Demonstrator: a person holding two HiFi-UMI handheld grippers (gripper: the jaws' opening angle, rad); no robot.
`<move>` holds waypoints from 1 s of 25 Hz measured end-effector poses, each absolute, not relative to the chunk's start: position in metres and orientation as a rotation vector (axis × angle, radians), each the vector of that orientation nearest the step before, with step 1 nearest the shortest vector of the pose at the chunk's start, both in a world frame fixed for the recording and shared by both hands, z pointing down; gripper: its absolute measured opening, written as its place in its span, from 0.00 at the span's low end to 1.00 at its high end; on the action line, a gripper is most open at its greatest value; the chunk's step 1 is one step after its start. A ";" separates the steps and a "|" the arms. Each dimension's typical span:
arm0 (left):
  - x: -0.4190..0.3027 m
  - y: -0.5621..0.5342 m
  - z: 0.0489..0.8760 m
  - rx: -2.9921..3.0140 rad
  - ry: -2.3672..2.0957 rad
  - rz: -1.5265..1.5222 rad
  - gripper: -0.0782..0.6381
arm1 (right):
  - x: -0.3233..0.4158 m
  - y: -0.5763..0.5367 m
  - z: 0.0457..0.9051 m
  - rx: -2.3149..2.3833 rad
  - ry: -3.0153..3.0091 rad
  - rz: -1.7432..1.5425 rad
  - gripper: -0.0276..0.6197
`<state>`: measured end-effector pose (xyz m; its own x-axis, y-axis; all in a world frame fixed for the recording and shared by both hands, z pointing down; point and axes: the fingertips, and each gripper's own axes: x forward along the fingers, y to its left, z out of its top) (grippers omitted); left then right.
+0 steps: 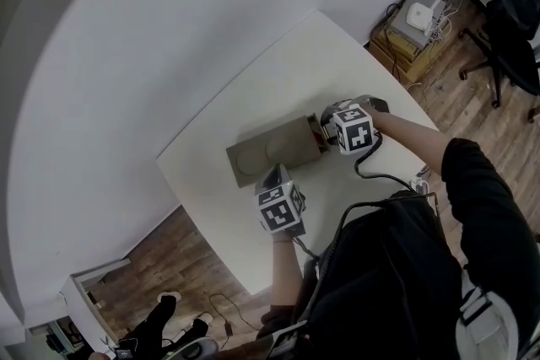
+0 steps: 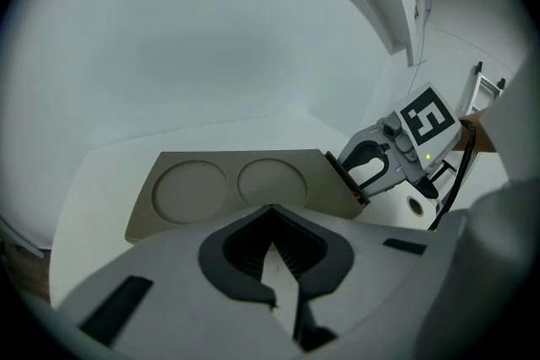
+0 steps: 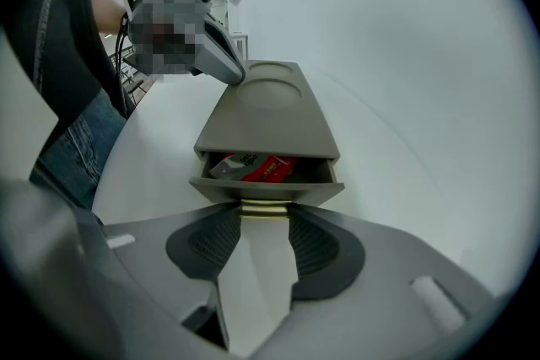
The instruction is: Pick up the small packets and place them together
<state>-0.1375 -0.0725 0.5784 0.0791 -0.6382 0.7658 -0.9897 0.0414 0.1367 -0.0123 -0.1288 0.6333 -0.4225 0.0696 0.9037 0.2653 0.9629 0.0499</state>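
While I watch the right gripper view, the right gripper (image 3: 264,217) sits at the front of a taupe box (image 3: 270,114) on the white counter (image 1: 304,55). Its jaws stand fairly wide, and the pads close on either end of the pale handle (image 3: 264,209) of the box's drawer (image 3: 268,184). The drawer is pulled out a little way. Inside it I can make out the small packets (image 3: 257,168), red ones and a grey one, lying together in a loose heap; I cannot count them. None of them is in either gripper.

From my seat the left gripper (image 2: 270,213) reads as closed, its tips meeting with nothing between them. It points down at the other end of the box, the end away from the drawer. In the right gripper view its tip rests at the top edge there. The top of the box carries two shallow round recesses (image 2: 228,185), side by side, both bare.

In the head view the box lies across the middle of the counter, with one gripper at each end and the person's arms reaching in from the lower right.
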 end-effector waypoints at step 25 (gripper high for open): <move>-0.137 -0.072 0.577 1.657 -1.619 0.629 0.10 | 0.132 -0.160 0.639 -0.133 -1.812 -0.198 0.31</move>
